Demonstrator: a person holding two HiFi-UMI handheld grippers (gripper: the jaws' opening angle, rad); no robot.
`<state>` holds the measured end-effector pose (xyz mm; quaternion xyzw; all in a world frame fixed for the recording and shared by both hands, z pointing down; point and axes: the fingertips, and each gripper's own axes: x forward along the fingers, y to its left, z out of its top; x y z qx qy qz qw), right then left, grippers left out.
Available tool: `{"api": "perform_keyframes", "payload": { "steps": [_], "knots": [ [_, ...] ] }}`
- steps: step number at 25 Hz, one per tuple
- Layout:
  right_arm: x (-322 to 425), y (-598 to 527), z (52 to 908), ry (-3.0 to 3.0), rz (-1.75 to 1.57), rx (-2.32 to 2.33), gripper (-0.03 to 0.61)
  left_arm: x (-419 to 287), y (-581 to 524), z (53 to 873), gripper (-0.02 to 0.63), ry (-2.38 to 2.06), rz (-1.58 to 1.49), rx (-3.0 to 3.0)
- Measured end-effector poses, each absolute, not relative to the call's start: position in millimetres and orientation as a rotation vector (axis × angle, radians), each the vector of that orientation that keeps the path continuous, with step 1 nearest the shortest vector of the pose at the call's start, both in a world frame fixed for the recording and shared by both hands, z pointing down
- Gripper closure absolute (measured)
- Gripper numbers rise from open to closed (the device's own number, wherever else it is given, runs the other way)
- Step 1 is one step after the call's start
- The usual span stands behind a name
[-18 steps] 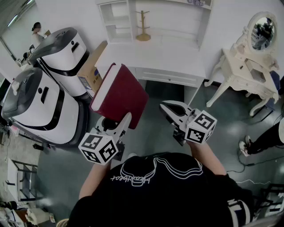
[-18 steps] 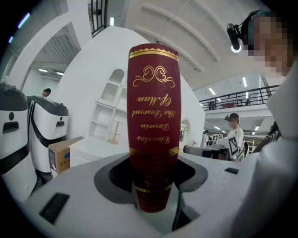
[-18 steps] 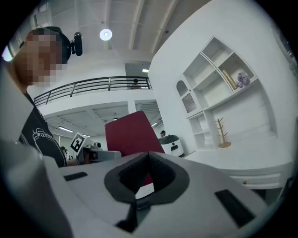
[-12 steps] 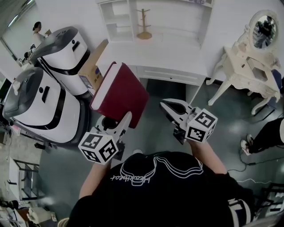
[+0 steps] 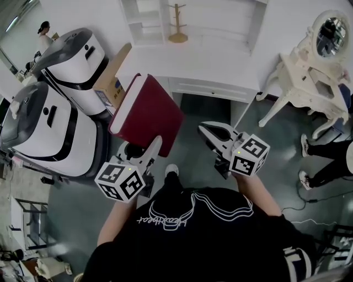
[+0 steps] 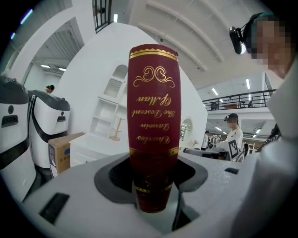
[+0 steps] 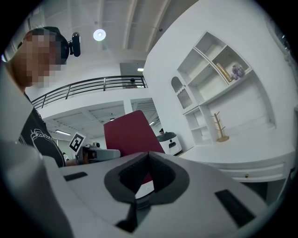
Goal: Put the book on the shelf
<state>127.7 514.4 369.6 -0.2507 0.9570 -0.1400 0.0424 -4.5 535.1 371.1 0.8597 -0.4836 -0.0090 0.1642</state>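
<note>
A dark glossy floor (image 5: 287,148) spreads underfoot. At twelve o'clock stands a white wooden desk with open shelves (image 5: 187,63). At ten are two rounded white-and-black machines (image 5: 49,126), and at two an ornate white dressing table (image 5: 309,74). The left gripper (image 5: 150,151) clamps the thick dark-red hardback book (image 5: 146,113), held above the floor at eleven. The right gripper (image 5: 212,132) has its jaws together, empty.

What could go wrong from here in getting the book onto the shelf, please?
1. The left gripper grips the book only at its bottom end; tilted, the book could pivot or slip.
2. The right gripper is shut and clear of it, so nothing backs it up.
3. The wooden stand by the shelf could get knocked.
</note>
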Motion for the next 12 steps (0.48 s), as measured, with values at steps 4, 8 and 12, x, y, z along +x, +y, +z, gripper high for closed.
{"api": "perform_keyframes", "payload": {
  "steps": [4,8,12],
  "knots": [
    [126,500,380,2.922,-0.445,-0.791,0.572,-7,518,379,0.403,-1.364,-0.017,2.446],
    [120,475,385,2.918,-0.461,-0.812,0.572,-14,493,384,0.403,-1.341,-0.017,2.447],
    [109,440,388,2.908,-0.487,-0.82,0.572,-27,457,387,0.403,-1.327,-0.028,2.438]
  ]
}}
